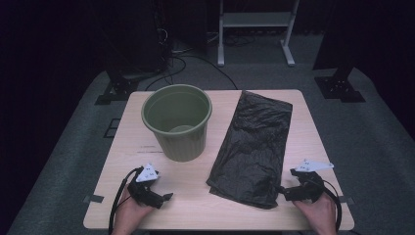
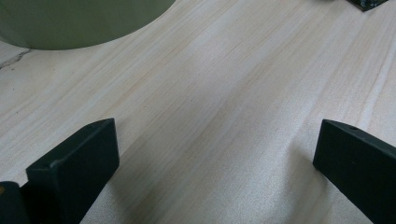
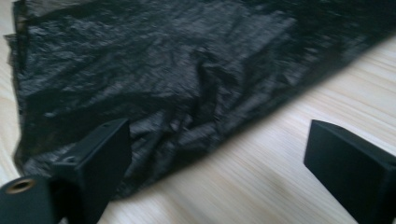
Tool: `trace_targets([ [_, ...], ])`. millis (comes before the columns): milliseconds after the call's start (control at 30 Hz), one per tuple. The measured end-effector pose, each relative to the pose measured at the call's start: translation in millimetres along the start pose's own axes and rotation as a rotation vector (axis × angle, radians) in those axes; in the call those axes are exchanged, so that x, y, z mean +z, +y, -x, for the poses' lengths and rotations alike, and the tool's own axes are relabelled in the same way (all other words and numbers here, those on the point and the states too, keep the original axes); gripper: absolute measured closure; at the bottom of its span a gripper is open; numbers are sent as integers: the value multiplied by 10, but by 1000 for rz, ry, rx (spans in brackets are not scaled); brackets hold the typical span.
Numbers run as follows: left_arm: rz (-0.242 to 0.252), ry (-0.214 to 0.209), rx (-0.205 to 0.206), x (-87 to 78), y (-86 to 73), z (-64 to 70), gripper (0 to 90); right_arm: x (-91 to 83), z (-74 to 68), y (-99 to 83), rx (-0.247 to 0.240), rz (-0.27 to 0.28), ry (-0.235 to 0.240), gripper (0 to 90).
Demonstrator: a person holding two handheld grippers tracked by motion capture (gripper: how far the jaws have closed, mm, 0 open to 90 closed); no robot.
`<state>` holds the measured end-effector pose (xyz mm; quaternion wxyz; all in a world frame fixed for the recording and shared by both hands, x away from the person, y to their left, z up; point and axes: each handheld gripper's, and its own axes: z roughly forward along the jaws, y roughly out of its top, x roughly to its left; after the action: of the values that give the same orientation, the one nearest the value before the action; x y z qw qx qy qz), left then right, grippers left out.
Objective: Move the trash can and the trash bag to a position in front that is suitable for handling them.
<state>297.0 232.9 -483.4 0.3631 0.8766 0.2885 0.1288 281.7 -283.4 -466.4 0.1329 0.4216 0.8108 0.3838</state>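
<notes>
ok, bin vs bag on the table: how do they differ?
The green bin stands upright and rigid, mouth open upward; the black bag lies flat and crumpled. The bin's wall is ribbed and matte, while the bag is glossy and wrinkled. The bin sits left of centre; the bag is to its right, next to the right gripper. Both rest on the wooden table, neither held.

Left gripper sits low over the light wood table, jaws spread wide, nothing between them but bare tabletop. One jaw rises at bottom left, the other at the right edge. Curved olive-green wall of the bin fills the top left corner, standing on the table, well apart from the jaws. Small dark object clipped at top right, can't identify it.
</notes>
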Motion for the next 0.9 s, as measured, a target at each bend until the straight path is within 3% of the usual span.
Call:
trace_targets([
  [200, 0, 0, 0, 0, 0, 0, 0, 86, -71, 40, -8, -12, 18, 91],
  [267, 0, 0, 0, 0, 0, 0, 0, 124, -84, 37, -18, -23, 20, 129],
  [433, 0, 0, 0, 0, 0, 0, 0, 205, -133, 36, -39, -62, -2, 177],
  [500, 0, 0, 0, 0, 0, 0, 0, 219, -147, 30, -60, -72, -19, 260],
  [600, 0, 0, 0, 0, 0, 0, 0, 195, -159, 28, -85, -68, -53, 475],
  [633, 0, 0, 0, 0, 0, 0, 0, 195, -159, 28, -85, -68, -53, 475],
  [700, 0, 0, 0, 0, 0, 0, 0, 172, -161, 20, -89, -63, -42, 664],
  [733, 0, 0, 0, 0, 0, 0, 0, 172, -161, 20, -89, -63, -42, 664],
  [767, 0, 0, 0, 0, 0, 0, 0, 165, -152, 17, -93, -63, -31, 772],
  [900, 0, 0, 0, 0, 0, 0, 0, 149, -134, 10, -95, -67, -21, 875],
])
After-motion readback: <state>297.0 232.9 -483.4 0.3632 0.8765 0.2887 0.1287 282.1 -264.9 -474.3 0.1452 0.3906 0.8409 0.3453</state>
